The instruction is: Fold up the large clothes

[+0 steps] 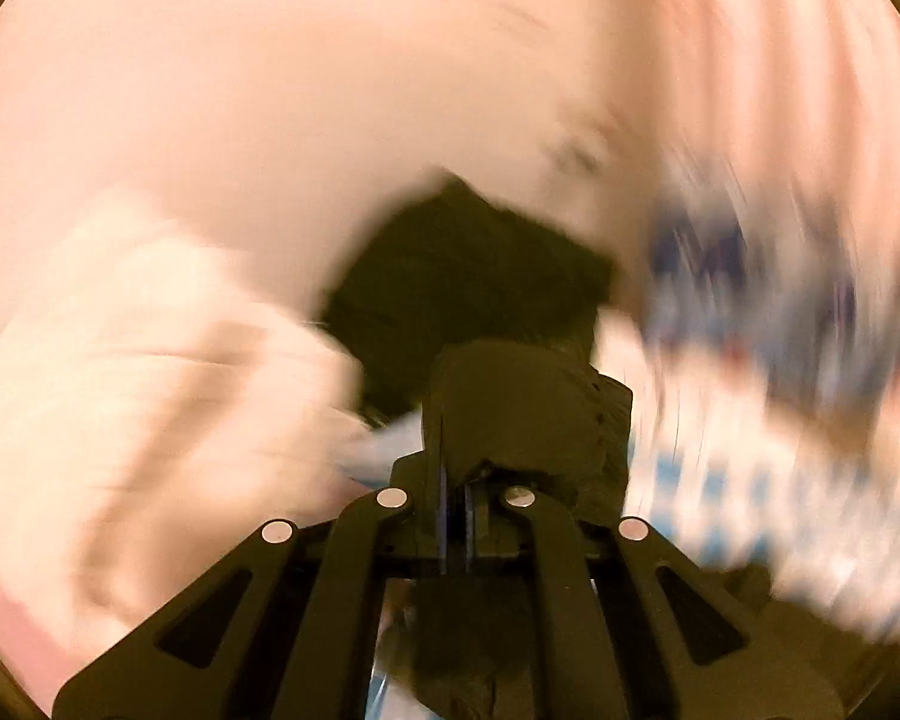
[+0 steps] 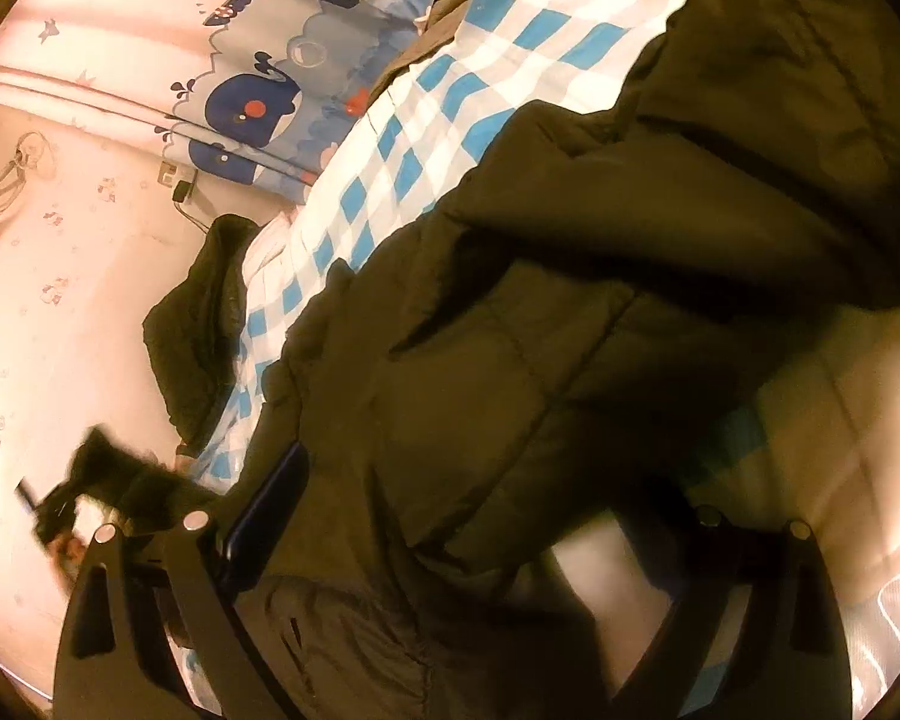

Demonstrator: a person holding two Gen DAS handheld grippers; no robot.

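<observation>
A large dark olive padded jacket (image 2: 570, 300) lies spread over a bed with a blue and white checked sheet (image 2: 426, 120). My right gripper (image 2: 450, 516) is open, its jaws wide apart with the jacket's fabric bunched between them; the left finger (image 2: 270, 516) shows, the right one is hidden by fabric. The left wrist view is heavily blurred. My left gripper (image 1: 459, 414) is shut on a fold of the dark jacket (image 1: 474, 276), which drapes over its fingertips and stretches away from it.
A whale-print curtain (image 2: 258, 102) hangs at the head of the bed. A pink patterned wall (image 2: 48, 276) has a socket with a plugged cable (image 2: 180, 186). Another dark garment (image 2: 198, 312) lies at the bed's edge. A pale blurred cloth (image 1: 150, 372) is on the left.
</observation>
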